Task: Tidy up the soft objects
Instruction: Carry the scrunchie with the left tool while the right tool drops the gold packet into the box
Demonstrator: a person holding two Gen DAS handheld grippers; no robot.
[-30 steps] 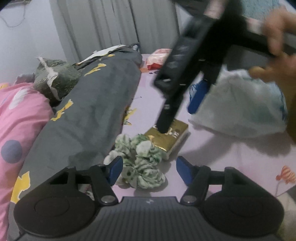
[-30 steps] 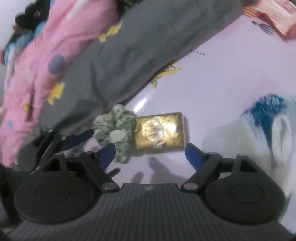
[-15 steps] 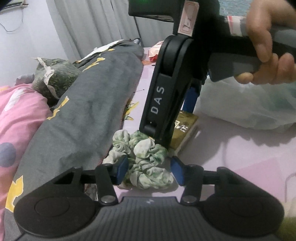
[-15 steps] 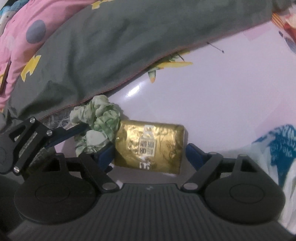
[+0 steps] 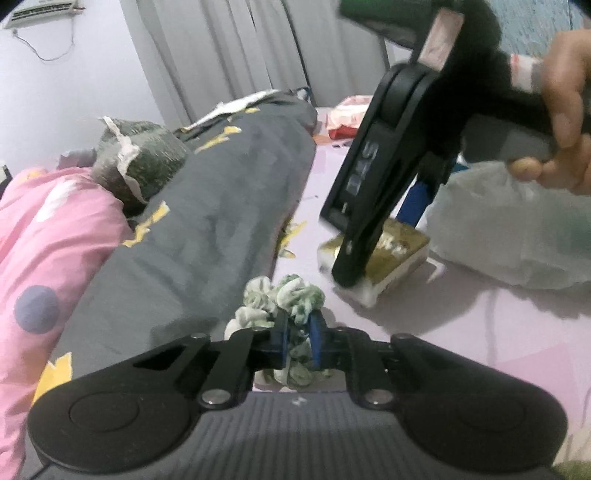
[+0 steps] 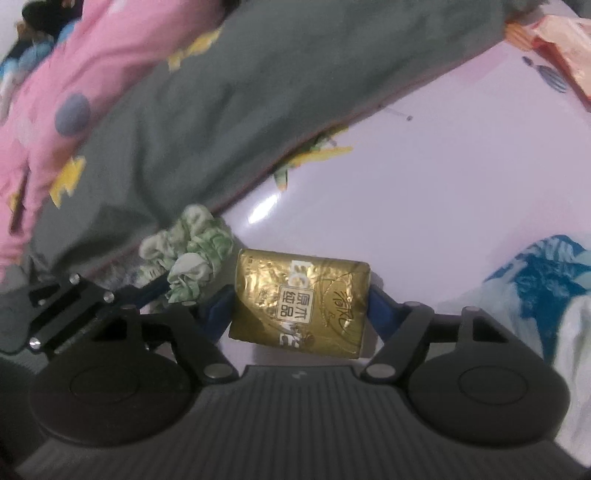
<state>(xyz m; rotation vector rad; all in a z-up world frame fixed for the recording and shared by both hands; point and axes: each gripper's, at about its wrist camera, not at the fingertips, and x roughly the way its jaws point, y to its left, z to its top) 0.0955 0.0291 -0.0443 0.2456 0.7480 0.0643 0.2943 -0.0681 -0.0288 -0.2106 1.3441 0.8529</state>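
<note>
The gold foil-wrapped rectangular tissue pack (image 6: 301, 302) lies on the lilac bed sheet (image 6: 443, 177) with its long axis spanning the right tongs (image 6: 299, 308), pinched at both short ends, while the left tongs (image 5: 297, 341) pinch the green-and-white fabric scrunchie (image 5: 284, 299) just beside it.

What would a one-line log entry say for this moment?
left tongs: shut on scrunchie | right tongs: shut on gold tissue pack | surface: bed sheet

Grey curtains (image 5: 229, 51) behind, an air conditioner (image 5: 42, 9) high on the white wall (image 5: 96, 74), a red-and-white packet (image 5: 345, 116) far away on the lilac bedsheet (image 6: 461, 177).
</note>
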